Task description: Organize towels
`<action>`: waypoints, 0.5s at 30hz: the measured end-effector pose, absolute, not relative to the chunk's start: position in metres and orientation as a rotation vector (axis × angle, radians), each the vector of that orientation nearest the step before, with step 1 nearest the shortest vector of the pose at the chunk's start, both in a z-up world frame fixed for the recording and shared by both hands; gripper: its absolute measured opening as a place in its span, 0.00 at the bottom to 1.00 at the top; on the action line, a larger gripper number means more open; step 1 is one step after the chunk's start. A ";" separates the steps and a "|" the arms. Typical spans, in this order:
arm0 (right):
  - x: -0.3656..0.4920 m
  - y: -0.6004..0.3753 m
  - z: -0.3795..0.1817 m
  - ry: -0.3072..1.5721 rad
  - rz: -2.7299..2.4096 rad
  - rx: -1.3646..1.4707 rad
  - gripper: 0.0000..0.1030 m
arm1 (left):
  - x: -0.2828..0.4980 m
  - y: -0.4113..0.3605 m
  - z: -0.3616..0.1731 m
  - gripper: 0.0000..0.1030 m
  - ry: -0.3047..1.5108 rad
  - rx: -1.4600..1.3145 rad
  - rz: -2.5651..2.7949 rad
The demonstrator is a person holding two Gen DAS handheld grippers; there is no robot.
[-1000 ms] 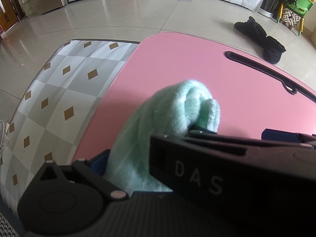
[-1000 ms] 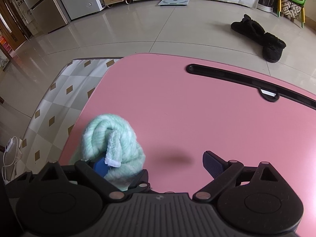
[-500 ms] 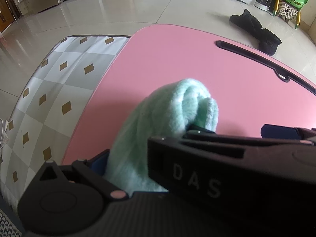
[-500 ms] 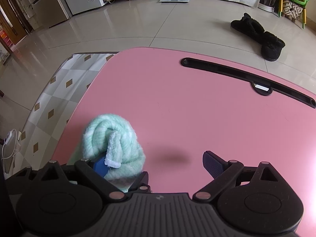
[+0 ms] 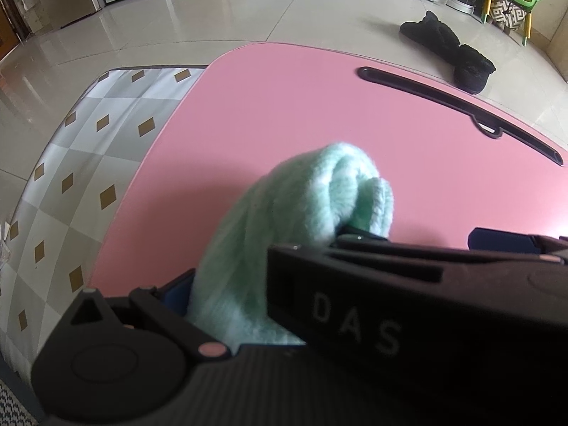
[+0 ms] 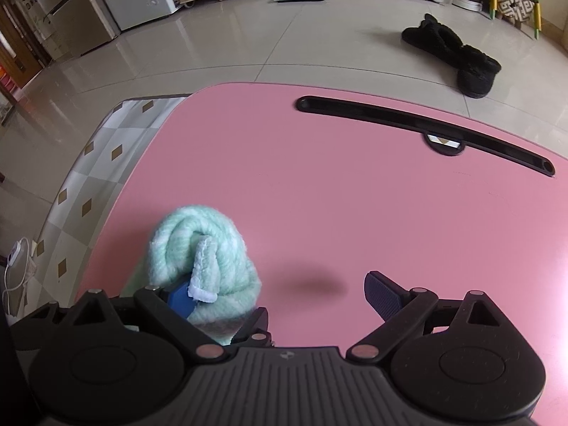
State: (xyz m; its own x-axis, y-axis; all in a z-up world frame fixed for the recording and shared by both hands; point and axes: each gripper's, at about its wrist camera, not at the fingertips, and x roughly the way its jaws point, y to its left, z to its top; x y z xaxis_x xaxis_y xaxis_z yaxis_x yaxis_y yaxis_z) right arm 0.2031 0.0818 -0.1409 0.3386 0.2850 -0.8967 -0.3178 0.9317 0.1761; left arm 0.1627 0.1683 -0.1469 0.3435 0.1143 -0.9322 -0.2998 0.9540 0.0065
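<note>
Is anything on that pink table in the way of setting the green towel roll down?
Nothing visible. The pink table ahead of the towel roll is bare up to its black slot; the slippers lie on the floor beyond.

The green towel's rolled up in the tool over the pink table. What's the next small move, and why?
Probably lower the towel roll onto the bare pink table. It already looks fully rolled, the left tool appears to grip it, and the right tool stands open.
</note>
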 end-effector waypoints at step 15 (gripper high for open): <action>0.217 0.060 -0.142 1.168 0.341 0.024 0.93 | 0.178 0.153 -0.147 1.00 1.180 -0.172 0.262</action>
